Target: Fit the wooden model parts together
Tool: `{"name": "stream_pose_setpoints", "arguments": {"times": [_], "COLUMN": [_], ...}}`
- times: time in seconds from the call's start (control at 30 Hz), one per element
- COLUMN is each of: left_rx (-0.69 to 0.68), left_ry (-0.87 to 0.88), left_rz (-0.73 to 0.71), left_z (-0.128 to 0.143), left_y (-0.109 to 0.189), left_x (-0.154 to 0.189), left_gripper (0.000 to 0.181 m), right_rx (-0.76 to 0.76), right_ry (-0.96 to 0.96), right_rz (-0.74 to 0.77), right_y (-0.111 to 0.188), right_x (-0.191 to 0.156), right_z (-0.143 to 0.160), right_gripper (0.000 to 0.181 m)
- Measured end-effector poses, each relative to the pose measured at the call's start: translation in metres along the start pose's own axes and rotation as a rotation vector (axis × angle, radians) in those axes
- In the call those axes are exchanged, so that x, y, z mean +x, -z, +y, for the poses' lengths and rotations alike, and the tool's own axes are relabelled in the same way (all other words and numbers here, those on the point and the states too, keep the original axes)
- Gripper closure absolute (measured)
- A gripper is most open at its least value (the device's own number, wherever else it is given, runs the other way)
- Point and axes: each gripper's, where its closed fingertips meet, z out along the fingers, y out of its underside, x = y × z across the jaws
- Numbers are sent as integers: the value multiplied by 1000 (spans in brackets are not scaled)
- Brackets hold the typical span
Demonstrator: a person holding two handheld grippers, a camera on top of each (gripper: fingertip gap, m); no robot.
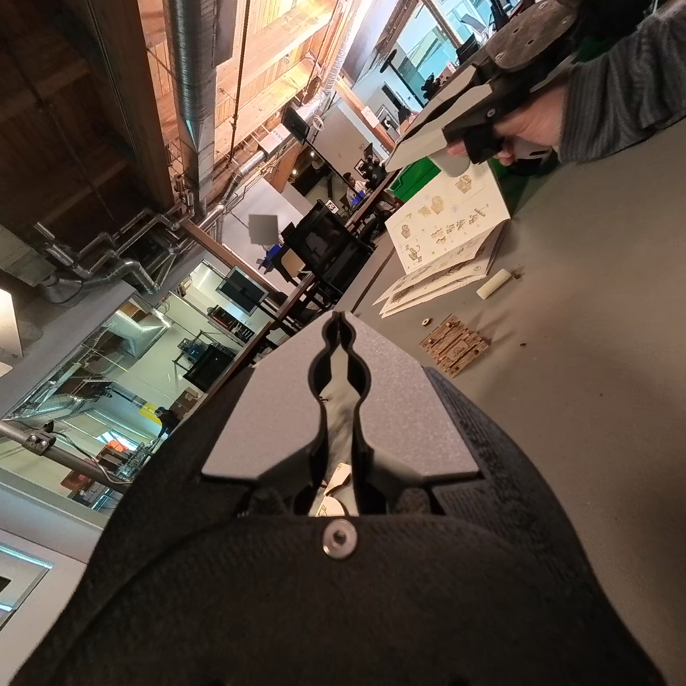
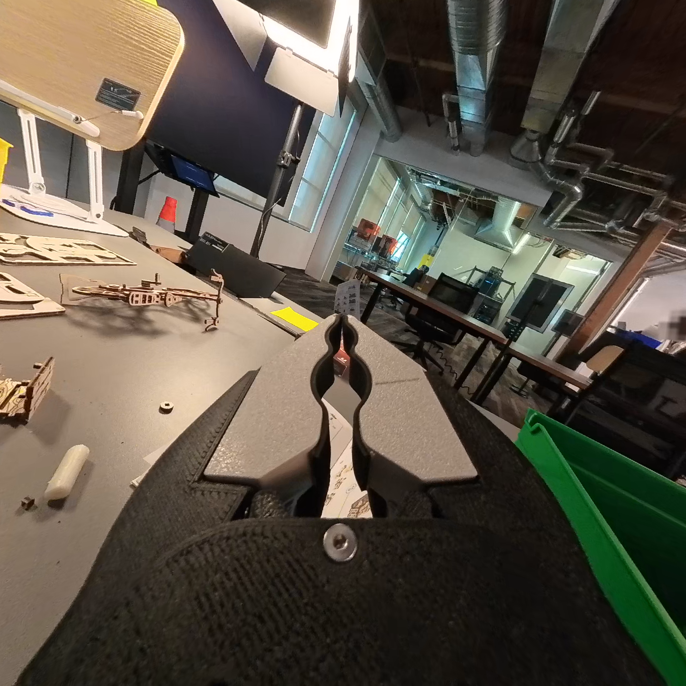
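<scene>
My left gripper point(image 1: 338, 315) is shut with nothing between its tips, raised and tilted over the grey table point(image 1: 557, 371). A brown wooden panel part point(image 1: 454, 345) lies flat just right of its tips, with a small wooden washer point(image 1: 427, 322) beside it. My right gripper point(image 2: 341, 317) is shut and empty, held above the instruction booklet point(image 2: 337, 479). It also shows at the top right of the left wrist view point(image 1: 393, 163), in a person's hand. In the right wrist view the panel part point(image 2: 26, 389), the washer point(image 2: 166, 407) and a partly built wooden model point(image 2: 148, 295) lie to its left.
The open booklet point(image 1: 445, 230) lies near the table's far edge, with a white stick point(image 1: 495, 284) beside it. A green bin point(image 2: 612, 519) stands right of my right gripper. Cut wooden sheets point(image 2: 63, 250) and a board on a white stand point(image 2: 85, 67) sit far left. Across from one pair of fingers to the other is roughly 20 cm.
</scene>
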Motion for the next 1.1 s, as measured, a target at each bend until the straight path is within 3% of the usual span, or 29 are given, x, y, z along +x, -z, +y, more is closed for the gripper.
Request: {"name": "stream_pose_setpoints", "arguments": {"times": [1.1], "left_rx": [-12], "left_ry": [13], "left_rz": [30], "left_z": [-1], "left_y": [-13], "left_x": [9], "left_gripper": [181], "right_rx": [-37], "right_ry": [49], "right_rz": [-84], "right_y": [-7], "right_x": [-19], "right_z": [5], "right_gripper": [181]}}
